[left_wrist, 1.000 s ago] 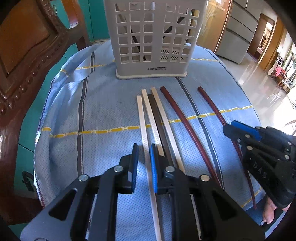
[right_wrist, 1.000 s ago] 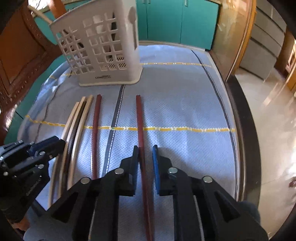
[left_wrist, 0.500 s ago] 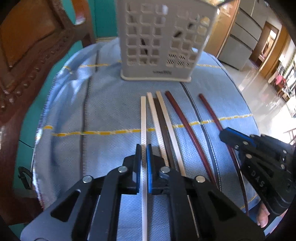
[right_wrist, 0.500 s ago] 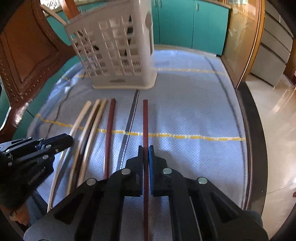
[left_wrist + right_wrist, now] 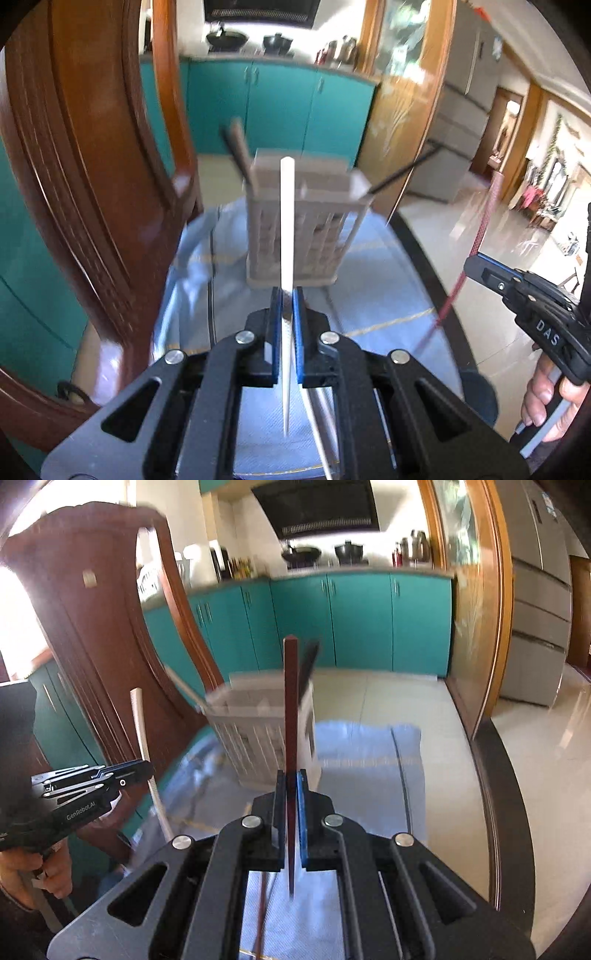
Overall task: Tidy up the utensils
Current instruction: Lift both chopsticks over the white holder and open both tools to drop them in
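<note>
The left tool [image 5: 284, 325] is pinching a white chopstick [image 5: 286, 221] between its blue pads. The white chopstick stands almost straight up in the tool, with its thick end at the top and its thin tip hanging down below the pads. The right tool [image 5: 291, 805] is pinching a dark red chopstick [image 5: 290, 701] the same way, thick end up and thin tip down. Both chopsticks are up in the air, off the counter [image 5: 384, 295].

From the left tool's camera, the right tool [image 5: 524, 295] shows at the right side with its dark red chopstick [image 5: 484, 221] leaning up from it. From the right tool's camera, the left tool [image 5: 96, 779] shows at the left side with its white chopstick [image 5: 142, 734] sticking up.

Just past each tool stands a white basket [image 5: 306, 229] with many square holes in its walls. It sits on a blue cloth [image 5: 388, 280] with yellow lines that covers the counter. A few dark sticks [image 5: 236, 147] lean out of the top of the basket, but they are blurry. More chopsticks [image 5: 317, 413] lie on the cloth under the left tool.

A brown wooden chair [image 5: 103, 184] stands to the left of the counter. Far behind are teal cupboards [image 5: 351, 620] and a grey fridge [image 5: 535, 590]
</note>
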`<action>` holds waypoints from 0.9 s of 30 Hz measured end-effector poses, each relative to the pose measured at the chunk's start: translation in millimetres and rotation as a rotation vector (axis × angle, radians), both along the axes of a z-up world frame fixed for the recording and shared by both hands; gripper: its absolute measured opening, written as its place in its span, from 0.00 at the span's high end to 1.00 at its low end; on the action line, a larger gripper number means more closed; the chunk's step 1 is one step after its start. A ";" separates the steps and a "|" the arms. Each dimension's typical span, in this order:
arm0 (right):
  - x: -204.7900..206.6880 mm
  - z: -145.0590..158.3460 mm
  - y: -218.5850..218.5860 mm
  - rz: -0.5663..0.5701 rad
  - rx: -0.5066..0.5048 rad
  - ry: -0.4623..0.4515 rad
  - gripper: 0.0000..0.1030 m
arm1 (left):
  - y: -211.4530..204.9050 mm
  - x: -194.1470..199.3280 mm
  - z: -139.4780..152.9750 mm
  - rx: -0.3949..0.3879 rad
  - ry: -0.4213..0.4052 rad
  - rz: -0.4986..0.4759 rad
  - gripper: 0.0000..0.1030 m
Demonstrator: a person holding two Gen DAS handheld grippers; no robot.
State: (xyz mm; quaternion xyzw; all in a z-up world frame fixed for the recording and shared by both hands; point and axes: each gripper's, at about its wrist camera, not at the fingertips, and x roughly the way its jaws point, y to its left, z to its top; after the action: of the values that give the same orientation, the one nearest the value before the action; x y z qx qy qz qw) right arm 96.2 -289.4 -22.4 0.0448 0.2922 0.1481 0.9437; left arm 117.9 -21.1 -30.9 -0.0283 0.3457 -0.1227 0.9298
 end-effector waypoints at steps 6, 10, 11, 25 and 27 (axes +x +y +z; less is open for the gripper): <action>13.2 66.2 -8.6 0.034 0.069 -0.107 0.94 | 3.5 12.4 63.6 -0.034 -0.106 -0.036 0.94; 34.5 100.7 -5.5 0.037 0.094 -0.169 0.94 | 8.4 36.1 113.3 -0.054 -0.212 -0.008 0.94; 42.4 108.3 -2.7 0.033 0.097 -0.180 0.94 | 8.8 44.3 122.6 -0.059 -0.226 0.001 0.94; 107.8 75.2 44.8 -0.022 0.005 -0.194 0.94 | -15.1 131.5 78.6 0.052 -0.255 0.141 0.94; 109.1 55.2 51.9 -0.013 -0.031 -0.176 0.94 | -16.8 133.8 64.1 0.066 -0.228 0.138 0.94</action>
State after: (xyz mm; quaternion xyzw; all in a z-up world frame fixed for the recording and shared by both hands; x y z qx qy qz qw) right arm 205.3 -237.5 32.9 0.0190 0.2100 0.1410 0.9673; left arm 251.7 -37.9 33.2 -0.0076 0.2391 -0.0493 0.9697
